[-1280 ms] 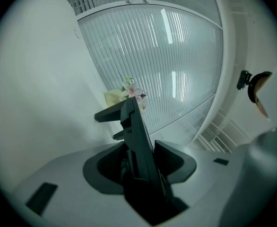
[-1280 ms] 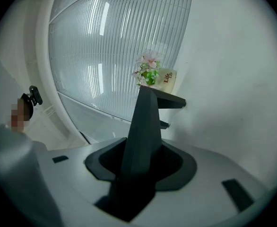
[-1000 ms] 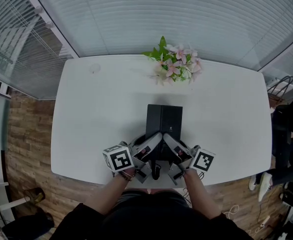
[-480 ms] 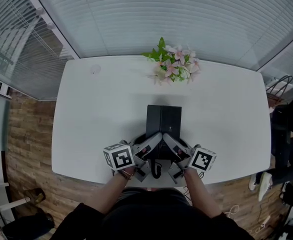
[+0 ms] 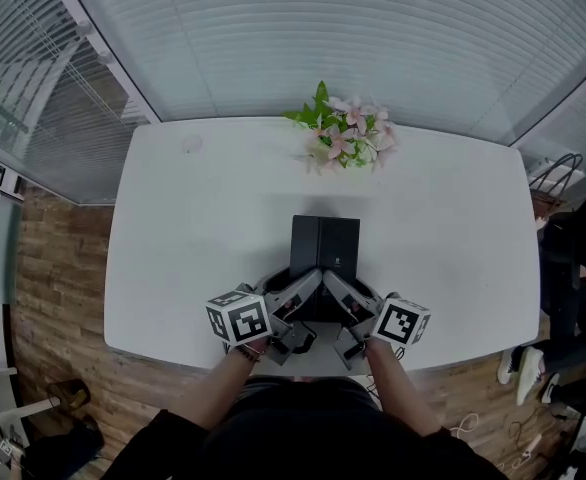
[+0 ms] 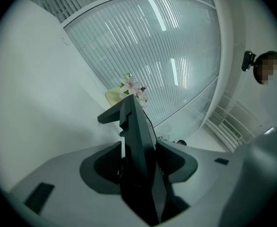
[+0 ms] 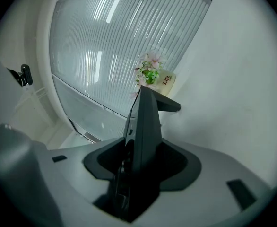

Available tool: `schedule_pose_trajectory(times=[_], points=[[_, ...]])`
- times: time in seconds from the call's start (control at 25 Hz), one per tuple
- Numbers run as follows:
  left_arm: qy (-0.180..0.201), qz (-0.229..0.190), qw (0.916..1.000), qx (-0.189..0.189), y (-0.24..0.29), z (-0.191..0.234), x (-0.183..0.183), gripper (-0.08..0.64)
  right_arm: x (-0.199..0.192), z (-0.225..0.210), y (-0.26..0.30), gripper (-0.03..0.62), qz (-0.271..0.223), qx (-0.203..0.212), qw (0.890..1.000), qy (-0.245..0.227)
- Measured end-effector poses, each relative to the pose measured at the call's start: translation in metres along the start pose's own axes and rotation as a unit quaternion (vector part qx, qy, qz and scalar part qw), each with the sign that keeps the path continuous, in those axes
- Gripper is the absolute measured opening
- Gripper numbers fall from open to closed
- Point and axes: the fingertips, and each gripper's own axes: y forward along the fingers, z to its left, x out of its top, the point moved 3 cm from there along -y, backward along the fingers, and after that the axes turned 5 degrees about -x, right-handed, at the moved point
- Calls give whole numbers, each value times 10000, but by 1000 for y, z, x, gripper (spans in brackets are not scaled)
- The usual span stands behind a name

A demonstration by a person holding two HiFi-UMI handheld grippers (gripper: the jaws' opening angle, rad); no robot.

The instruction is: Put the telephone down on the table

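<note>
The black telephone [image 5: 325, 253] rests on the white table [image 5: 193, 228] near its front edge. My left gripper [image 5: 309, 280] and right gripper [image 5: 337, 282] meet at its near end from either side. In the left gripper view the telephone's thin edge [image 6: 136, 141] stands between the jaws of the left gripper [image 6: 138, 161], with a sliver of light beside the left pad. In the right gripper view the same edge [image 7: 145, 126] stands between the jaws of the right gripper [image 7: 141, 163]. Both pairs of jaws have just been opening around the telephone.
A pot of pink flowers [image 5: 345, 133] stands at the table's far edge, straight beyond the telephone. Ribbed window blinds run behind the table. A wire rack [image 5: 561, 173] and a person's legs are off the right end, over wooden floor.
Both grippers stay at the telephone's near end and have rolled slightly. The dark part that hung between them at the table's edge now shows less.
</note>
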Motion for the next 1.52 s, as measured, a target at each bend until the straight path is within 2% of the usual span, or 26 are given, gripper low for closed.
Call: schedule_pose_trajectory(times=[0.16, 0.56, 0.96, 1.12, 1.52], points=[[175, 114, 9997, 154, -1, 2, -1, 233, -2, -4, 0, 218, 38, -44, 10000, -33], [238, 206, 9992, 254, -1, 2, -3, 236, -2, -5, -2, 221, 84, -93, 9998, -139], [986, 390, 9930, 529, -4, -4, -1, 224, -2, -4, -5, 236, 176, -290, 9988, -363], [1012, 413, 9926, 532, -3, -5, -1, 221, -1, -3, -6, 238, 233, -368, 9983, -399], [1104, 539, 9901, 684, -1, -5, -4, 230, 2, -4, -11, 250, 170, -635, 9941, -860]])
